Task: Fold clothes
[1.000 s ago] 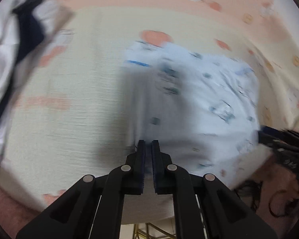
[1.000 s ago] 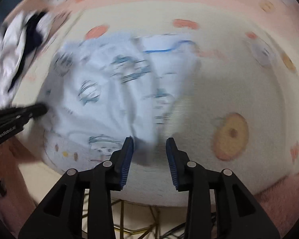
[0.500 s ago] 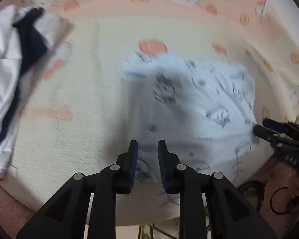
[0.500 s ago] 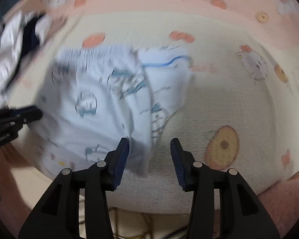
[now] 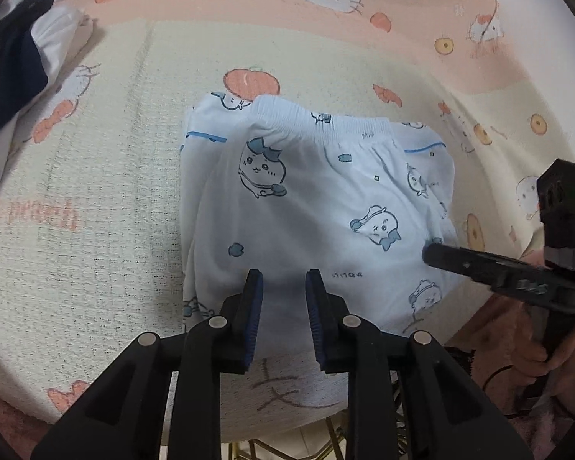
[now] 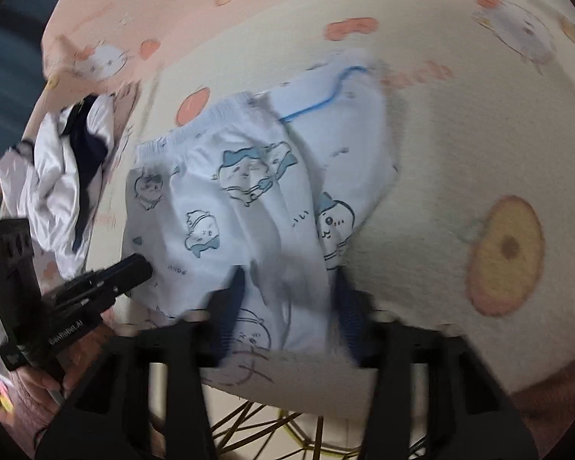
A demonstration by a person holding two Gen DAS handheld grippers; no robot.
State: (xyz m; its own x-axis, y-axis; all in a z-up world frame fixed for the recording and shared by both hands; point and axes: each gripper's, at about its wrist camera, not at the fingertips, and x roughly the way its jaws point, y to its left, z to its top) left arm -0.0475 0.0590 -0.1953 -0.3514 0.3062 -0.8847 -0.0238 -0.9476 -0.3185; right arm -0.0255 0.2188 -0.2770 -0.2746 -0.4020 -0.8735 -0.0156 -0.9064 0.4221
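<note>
Two tools hang over the near edge of a bench draped in a cream and pink cartoon blanket (image 5: pixel 96 199). Pale blue printed shorts (image 5: pixel 310 207) lie folded on it, waistband away from the cameras, touching neither tool. The left tool (image 5: pixel 283 283) has its jaws parted, holding nothing, just above the shorts' near hem. The right tool (image 6: pixel 287 280), blurred, is spread wider and equally bare. A crumpled white and navy garment (image 6: pixel 65 176) sits off to the left, apart from the shorts.

Both wrist views, the right seemingly tilted, overlook the shorts (image 5: pixel 318 207) closely.
</note>
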